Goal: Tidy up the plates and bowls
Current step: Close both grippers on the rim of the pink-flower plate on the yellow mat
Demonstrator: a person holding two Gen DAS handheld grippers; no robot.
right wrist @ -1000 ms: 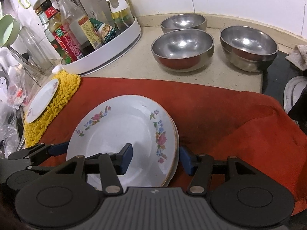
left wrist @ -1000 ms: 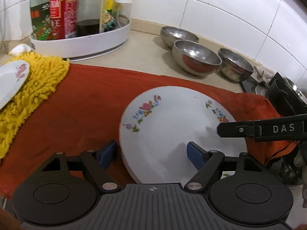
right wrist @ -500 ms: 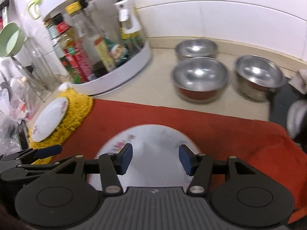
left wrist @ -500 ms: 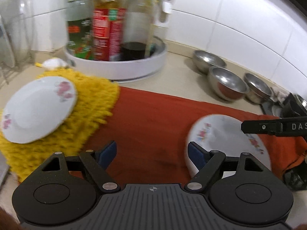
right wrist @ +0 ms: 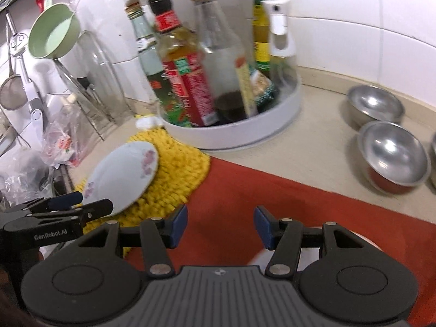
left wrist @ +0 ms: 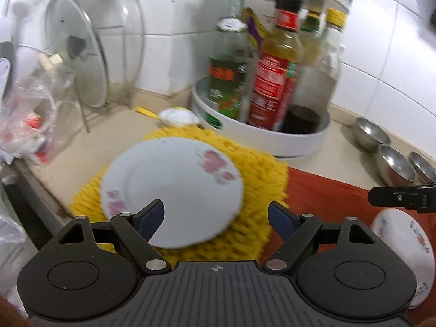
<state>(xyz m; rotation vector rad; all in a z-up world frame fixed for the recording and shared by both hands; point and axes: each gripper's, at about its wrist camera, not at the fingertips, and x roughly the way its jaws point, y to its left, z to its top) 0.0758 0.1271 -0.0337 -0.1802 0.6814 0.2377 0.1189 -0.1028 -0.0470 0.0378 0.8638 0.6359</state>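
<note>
A small white floral plate point(left wrist: 171, 188) lies on a yellow shaggy mat point(left wrist: 261, 190); it also shows in the right wrist view point(right wrist: 122, 174). My left gripper point(left wrist: 215, 218) is open and empty, its fingers just in front of this plate. Stacked floral plates point(left wrist: 403, 248) sit on the red cloth point(left wrist: 327, 193) at the right. My right gripper point(right wrist: 220, 224) is open and empty above the red cloth point(right wrist: 299, 190), with the stacked plates' rim point(right wrist: 365, 241) under it. Steel bowls point(right wrist: 392, 155) stand at the back right.
A white turntable rack point(left wrist: 272, 136) with several sauce bottles stands behind the mat. A glass lid in a wire rack point(left wrist: 76, 54) and a plastic bag point(left wrist: 30, 125) are at the left. A green pan point(right wrist: 51, 31) hangs on the tiled wall.
Both grippers swung left, away from the stacked plates. The left gripper now faces the small plate on the yellow mat. The right gripper rose and turned toward the bottle rack.
</note>
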